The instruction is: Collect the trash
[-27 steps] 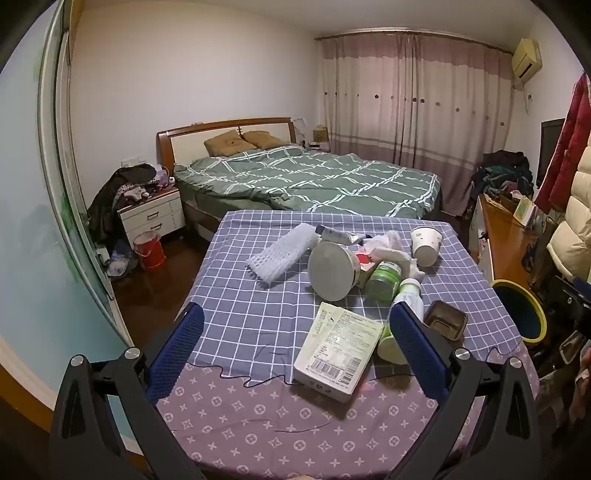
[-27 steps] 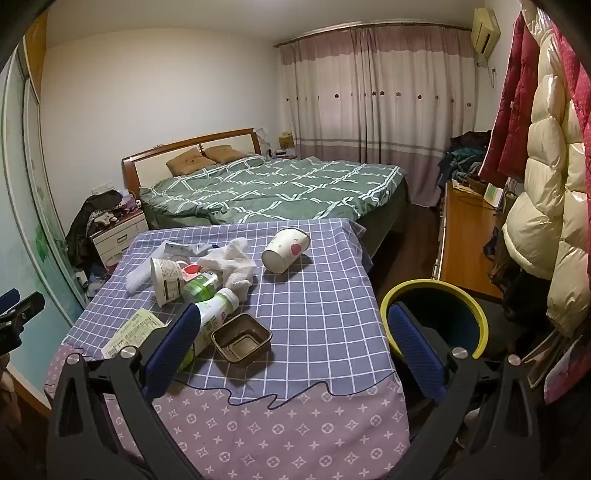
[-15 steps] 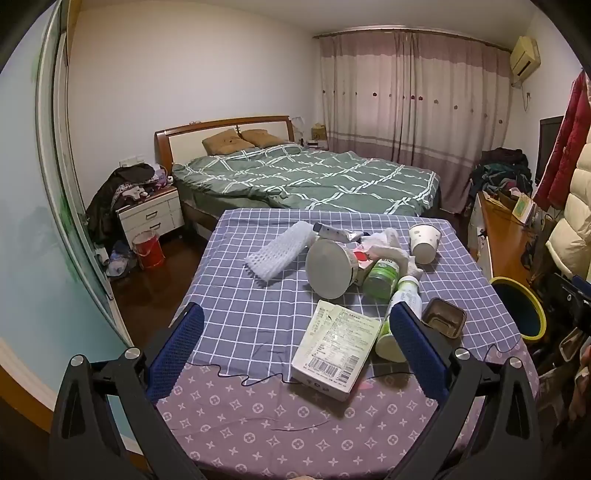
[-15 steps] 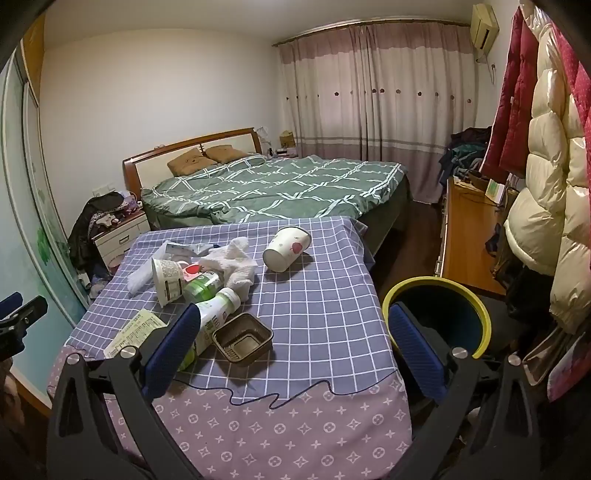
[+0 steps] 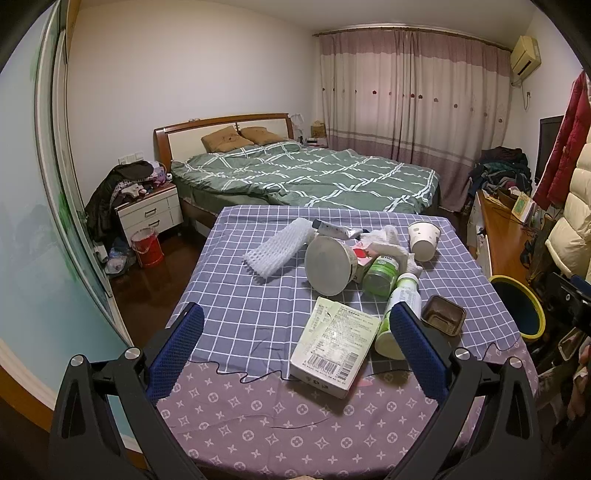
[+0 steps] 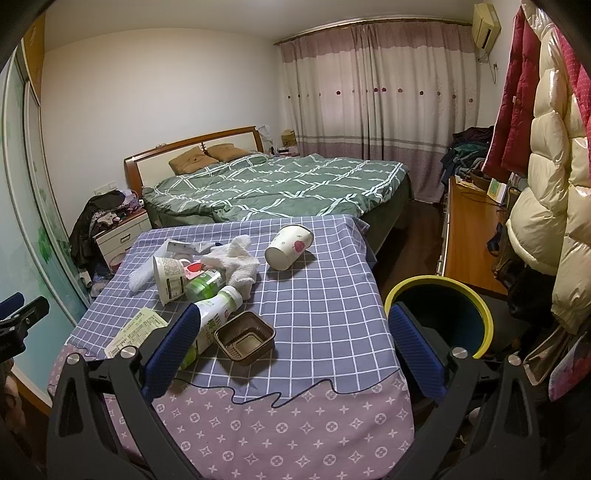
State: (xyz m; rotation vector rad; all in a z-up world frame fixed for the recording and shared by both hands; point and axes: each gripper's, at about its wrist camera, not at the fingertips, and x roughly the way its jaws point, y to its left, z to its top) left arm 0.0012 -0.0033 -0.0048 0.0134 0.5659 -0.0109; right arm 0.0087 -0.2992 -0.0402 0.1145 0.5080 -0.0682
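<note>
Evidently nothing is collected yet: the left gripper (image 5: 295, 334) and right gripper (image 6: 291, 339) both hover spread wide and empty over the table's near edge. Trash, from the flat carton (image 5: 334, 347) to the brown tray (image 6: 245, 339), lies mid-table, with the yellow-rimmed bin (image 6: 441, 317) on the floor at right. Next, one gripper should probably descend onto a near item.

A bed (image 5: 303, 173) with a green checked quilt (image 6: 280, 188) and two brown pillows (image 5: 240, 136) stands at the far side of the room, under a wooden headboard (image 6: 192, 149). Pink and cream curtains (image 5: 410, 110) cover the far wall to its right, with an air conditioner (image 6: 487, 22) high beside them. A white nightstand (image 5: 149, 212) piled with clothes sits left of the bed, a red bucket (image 5: 147, 246) in front of it. On the right, puffy coats (image 6: 546, 177) hang above a wooden desk (image 6: 471, 236)
</note>
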